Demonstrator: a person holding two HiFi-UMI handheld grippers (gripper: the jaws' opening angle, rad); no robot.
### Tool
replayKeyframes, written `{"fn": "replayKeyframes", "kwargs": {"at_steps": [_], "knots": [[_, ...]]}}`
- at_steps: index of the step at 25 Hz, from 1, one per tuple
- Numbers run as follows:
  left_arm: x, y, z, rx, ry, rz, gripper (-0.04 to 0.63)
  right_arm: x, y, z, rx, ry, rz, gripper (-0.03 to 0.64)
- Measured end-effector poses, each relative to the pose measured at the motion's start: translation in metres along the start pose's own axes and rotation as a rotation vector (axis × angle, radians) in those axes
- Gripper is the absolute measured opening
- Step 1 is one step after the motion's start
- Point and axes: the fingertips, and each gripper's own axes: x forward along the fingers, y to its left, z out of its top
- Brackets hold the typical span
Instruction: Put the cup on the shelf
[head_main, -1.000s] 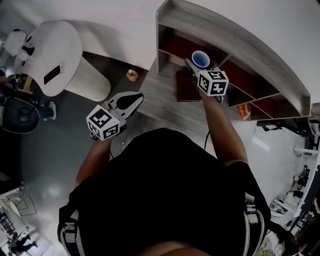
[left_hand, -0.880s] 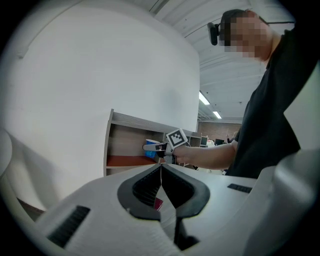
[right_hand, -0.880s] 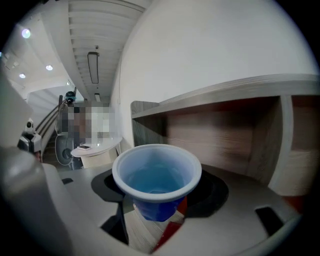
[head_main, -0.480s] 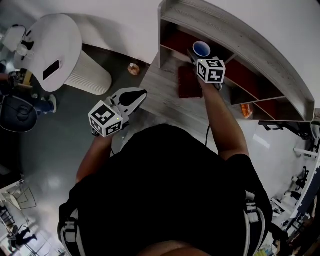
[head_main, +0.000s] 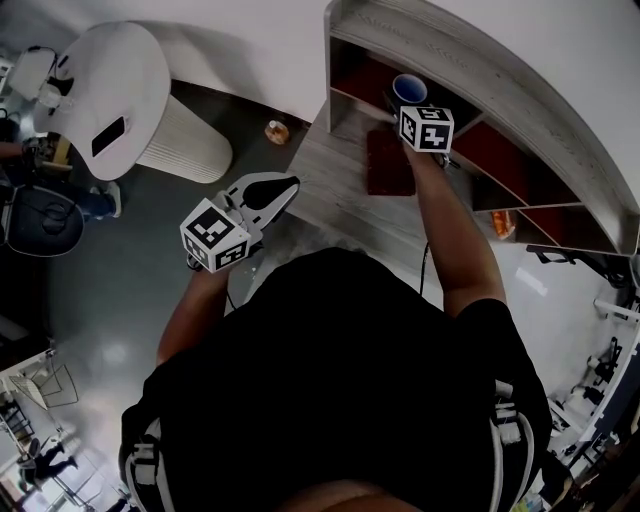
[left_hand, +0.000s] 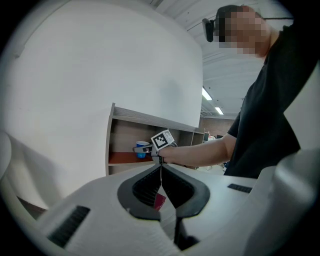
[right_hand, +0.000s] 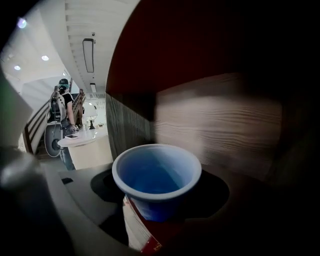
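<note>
up at the left end of the shelf (head_main: 480, 72), my right gripper (head_main: 398, 102) reaches into the compartment with the dark red back. its fingers pinch a blue cup (head_main: 409, 88) by its sides and hold it upright inside that compartment. i cannot tell whether the cup's bottom touches the shelf board. a red book (head_main: 388, 165) lies flat on the wooden surface (head_main: 335, 195) just in front of the shelf. my left gripper (head_main: 283, 187) hangs near the surface's left corner, well apart from the cup, its fingers pressed together.
</note>
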Motion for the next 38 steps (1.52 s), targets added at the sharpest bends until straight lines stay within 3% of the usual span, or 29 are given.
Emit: {"fn": "replayKeyframes", "kwargs": {"at_steps": [19, 38], "knots": [[-0.007, 0.01, -0.009, -0.058, 0.017, 0.004, 0.018, 0.026, -0.005, -0.011, -0.025, 0.024, -0.033, 0.311], [-0.008, 0.004, -0.007, -0.062, -0.005, 0.0, 0.018, 0.024, 0.004, -0.013, -0.046, 0.012, 0.02, 0.334]]}}
